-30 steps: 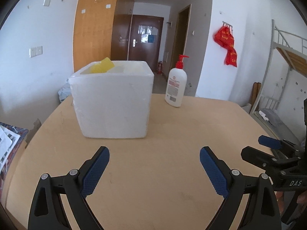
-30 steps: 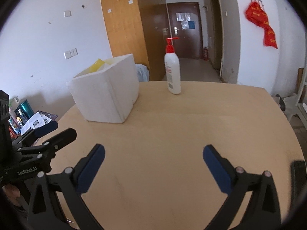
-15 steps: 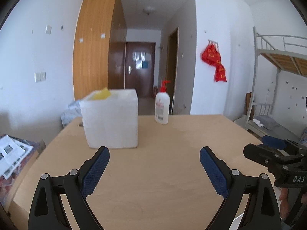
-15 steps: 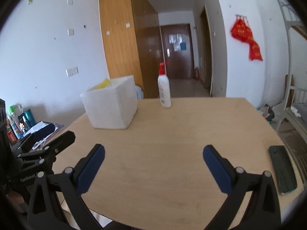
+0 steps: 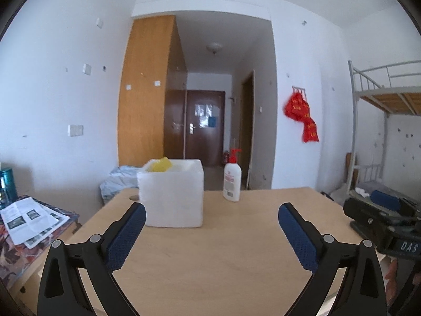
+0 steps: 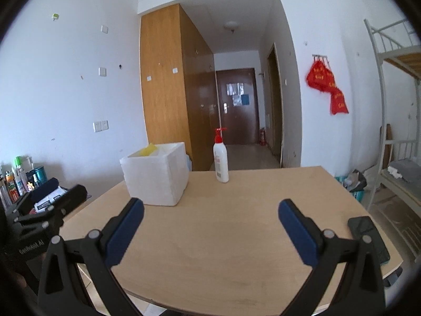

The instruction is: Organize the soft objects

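Moved: both hand-held grippers have drawn back and tilted up since the earlier frames; the foam box looks farther off.
Left hand-held gripper (image 5: 211, 226): fingers apart, holding nothing, over the near worktop edge.
Right hand-held gripper (image 6: 210, 223): fingers apart, holding nothing.
Phone (image 6: 368, 238): one, at the worktop's (image 6: 223, 231) right edge.
Foam box (image 5: 172, 193): one, toward the far left corner.
Yellow sponge (image 5: 160, 164): one visible, poking above the box rim.
Pump bottle (image 5: 232, 177): one, at the far edge.
Risk: a hasty reach might tip the bottle or nudge the phone off.
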A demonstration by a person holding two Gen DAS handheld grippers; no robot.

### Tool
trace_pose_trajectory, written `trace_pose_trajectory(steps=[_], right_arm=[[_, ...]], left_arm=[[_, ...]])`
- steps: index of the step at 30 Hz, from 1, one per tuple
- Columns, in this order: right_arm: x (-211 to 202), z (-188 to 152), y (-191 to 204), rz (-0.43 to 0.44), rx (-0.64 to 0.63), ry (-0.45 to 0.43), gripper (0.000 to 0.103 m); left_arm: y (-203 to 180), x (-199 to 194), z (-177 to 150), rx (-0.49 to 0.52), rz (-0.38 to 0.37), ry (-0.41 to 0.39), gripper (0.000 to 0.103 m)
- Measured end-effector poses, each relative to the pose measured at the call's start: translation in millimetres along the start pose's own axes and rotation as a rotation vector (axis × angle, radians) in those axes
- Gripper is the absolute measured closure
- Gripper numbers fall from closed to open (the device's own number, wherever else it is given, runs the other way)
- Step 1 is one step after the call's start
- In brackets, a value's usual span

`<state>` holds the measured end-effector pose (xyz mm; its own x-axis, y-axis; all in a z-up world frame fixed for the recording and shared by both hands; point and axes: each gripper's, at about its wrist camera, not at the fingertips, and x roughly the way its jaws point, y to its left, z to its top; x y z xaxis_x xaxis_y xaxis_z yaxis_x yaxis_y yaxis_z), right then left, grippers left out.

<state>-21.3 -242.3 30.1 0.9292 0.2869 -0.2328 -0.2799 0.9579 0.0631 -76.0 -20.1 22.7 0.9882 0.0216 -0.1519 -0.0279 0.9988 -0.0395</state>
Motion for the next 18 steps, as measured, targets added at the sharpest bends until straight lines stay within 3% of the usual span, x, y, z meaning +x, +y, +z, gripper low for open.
trace_pose_trajectory(steps=[9,18], right_arm=[[-12.6,-7.7,4.4,-0.019,-0.037,-0.077,0.000],[-9.2,-11.2,3.2,-0.006,-0.026,-0.054,0.000]], left_arm=[[-1.6,-9.7,-8.1,-0.006,0.020,-0.005,0.000],[-2.2,-11.3,-12.3,-0.007,0.032,0.003,0.000]])
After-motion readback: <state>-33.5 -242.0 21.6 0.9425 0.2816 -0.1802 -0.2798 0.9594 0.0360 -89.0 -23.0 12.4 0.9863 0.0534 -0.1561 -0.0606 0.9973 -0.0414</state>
